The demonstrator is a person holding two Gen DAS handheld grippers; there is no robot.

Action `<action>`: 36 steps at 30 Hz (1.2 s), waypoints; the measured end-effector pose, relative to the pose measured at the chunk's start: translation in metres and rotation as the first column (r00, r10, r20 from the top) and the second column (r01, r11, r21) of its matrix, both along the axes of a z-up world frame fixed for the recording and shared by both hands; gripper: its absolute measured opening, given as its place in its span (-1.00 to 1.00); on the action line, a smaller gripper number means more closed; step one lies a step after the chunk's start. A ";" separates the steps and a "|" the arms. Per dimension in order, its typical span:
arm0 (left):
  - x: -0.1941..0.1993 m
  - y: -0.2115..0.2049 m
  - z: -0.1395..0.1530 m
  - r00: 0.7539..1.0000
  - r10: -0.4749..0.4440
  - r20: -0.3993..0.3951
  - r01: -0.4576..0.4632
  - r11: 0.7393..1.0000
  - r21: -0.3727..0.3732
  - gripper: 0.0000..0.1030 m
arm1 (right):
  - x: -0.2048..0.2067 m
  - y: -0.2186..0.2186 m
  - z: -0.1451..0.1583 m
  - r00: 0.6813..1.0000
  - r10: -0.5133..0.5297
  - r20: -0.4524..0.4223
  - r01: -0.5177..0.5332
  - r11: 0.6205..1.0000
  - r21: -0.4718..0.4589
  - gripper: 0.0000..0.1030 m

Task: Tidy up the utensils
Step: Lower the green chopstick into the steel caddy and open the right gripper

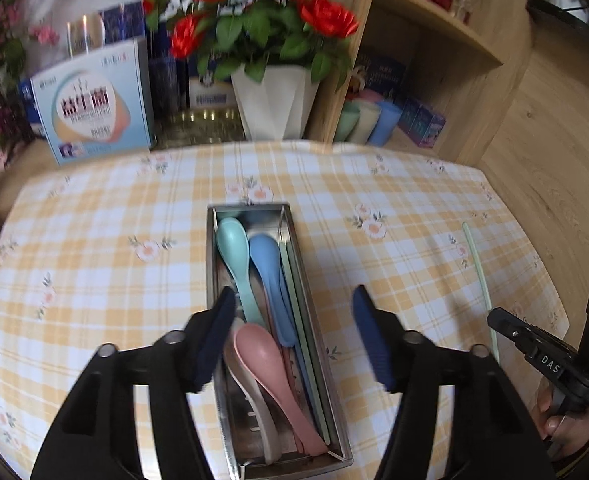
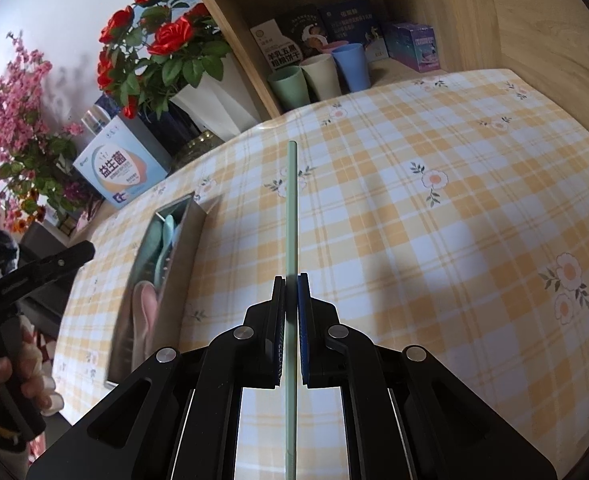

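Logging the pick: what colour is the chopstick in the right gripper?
Pale green chopstick, clearest in the right wrist view.

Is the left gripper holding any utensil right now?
No, the left gripper hangs open over the metal utensil tray, nothing between its fingers.

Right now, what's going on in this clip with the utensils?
A person holding two grippers is sorting utensils into a metal tray on a checked tablecloth. The right gripper is shut on a pale green chopstick, held off to the tray's side. The left gripper hangs open and empty above the tray, which already holds a teal spoon, a blue spoon, a pink spoon and more chopsticks.
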State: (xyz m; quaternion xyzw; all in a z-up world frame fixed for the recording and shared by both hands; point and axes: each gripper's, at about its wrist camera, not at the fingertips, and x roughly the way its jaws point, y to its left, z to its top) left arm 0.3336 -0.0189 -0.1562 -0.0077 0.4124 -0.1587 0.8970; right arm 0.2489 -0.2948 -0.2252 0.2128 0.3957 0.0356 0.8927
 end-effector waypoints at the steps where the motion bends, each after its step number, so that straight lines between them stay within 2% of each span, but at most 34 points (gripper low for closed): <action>1: -0.004 0.000 0.007 1.000 0.004 0.023 -0.004 1.000 0.010 0.44 | 0.000 0.001 0.003 1.000 0.000 0.004 0.000 1.000 0.002 -0.89; 4: -0.011 0.001 0.021 0.997 0.016 0.078 -0.017 1.000 0.021 0.73 | 0.001 0.004 0.012 1.000 0.008 0.019 -0.008 1.000 0.003 -0.89; 8: -0.019 0.008 0.036 0.991 0.044 0.126 -0.046 0.999 0.016 0.87 | 0.001 0.013 0.027 0.999 0.024 0.042 -0.024 1.000 -0.003 -0.89; 13: -0.028 0.028 0.045 0.984 0.088 0.154 -0.088 0.996 -0.005 0.88 | 0.003 0.029 0.039 0.997 0.051 0.053 -0.051 0.999 -0.006 -0.89; 17: -0.038 0.052 0.046 0.974 0.140 0.177 -0.137 0.990 -0.027 0.88 | 0.010 0.047 0.040 0.997 0.078 0.029 -0.077 0.997 -0.008 -0.89; 22: -0.051 0.091 0.038 0.955 0.231 0.186 -0.223 0.973 -0.066 0.88 | 0.028 0.079 0.024 0.991 0.122 -0.056 -0.122 0.992 0.005 -0.89; 27: -0.061 0.126 0.023 0.939 0.315 0.140 -0.300 0.947 -0.119 0.88 | 0.056 0.117 0.009 0.980 0.155 -0.128 -0.151 0.988 0.043 -0.89; 36: -0.070 0.150 0.018 0.922 0.360 0.142 -0.348 0.932 -0.102 0.88 | 0.092 0.169 -0.015 0.961 0.161 -0.224 -0.153 0.987 0.055 -0.89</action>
